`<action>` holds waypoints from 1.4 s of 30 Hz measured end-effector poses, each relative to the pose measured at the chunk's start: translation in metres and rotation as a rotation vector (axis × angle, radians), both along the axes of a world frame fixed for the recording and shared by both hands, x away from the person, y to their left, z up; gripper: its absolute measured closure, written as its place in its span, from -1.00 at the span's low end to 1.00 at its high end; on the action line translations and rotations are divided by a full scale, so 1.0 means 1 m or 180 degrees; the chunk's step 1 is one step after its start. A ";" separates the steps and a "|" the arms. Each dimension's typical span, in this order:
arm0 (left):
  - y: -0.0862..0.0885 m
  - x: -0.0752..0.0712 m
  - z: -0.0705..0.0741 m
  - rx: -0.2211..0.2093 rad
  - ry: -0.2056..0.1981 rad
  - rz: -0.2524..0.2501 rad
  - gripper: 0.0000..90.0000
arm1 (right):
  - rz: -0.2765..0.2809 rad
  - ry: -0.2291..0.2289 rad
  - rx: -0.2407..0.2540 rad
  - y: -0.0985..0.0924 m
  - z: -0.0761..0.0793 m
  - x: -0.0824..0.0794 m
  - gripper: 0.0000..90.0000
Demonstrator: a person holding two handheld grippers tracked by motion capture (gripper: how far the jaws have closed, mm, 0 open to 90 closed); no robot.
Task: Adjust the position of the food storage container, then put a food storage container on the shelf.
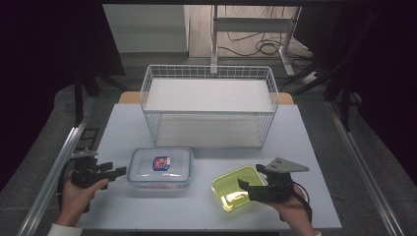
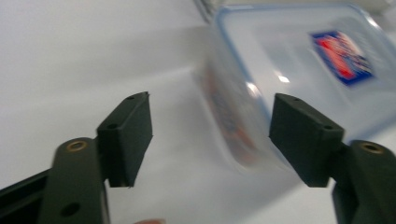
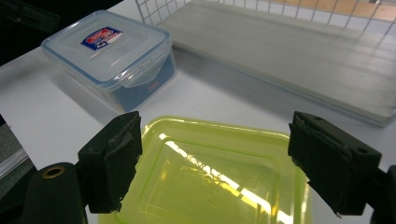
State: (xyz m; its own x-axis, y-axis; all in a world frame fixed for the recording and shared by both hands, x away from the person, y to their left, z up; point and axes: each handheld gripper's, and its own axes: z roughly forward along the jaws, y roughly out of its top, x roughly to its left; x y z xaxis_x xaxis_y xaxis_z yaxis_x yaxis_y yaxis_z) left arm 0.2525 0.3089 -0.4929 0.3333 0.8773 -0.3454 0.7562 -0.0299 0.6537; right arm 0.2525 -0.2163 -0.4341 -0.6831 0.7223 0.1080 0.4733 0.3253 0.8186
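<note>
1. Left gripper [image 1: 119, 171] hovers with jaws spread, unclenched, just beside the clear lidded container [image 1: 160, 169] (label up), which lies near the table's [image 1: 123, 123] front left, long axis crosswise.
2. Right gripper [image 3: 215, 163] gapes over the yellow-green lid [image 1: 235, 192], gripping nothing.
3. Bare tabletop separates both from the wire basket [image 1: 209, 73] behind.

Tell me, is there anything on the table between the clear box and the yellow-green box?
No. In the high view, just bare white table lies between the clear box and the yellow-green box. The right gripper view shows the same bare gap.
</note>
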 end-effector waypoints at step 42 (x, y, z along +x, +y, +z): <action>-0.023 0.036 -0.009 -0.0536 0.0443 -0.0248 -0.68 | 0.0407 0.0383 0.0205 0.071 -0.003 0.017 -0.58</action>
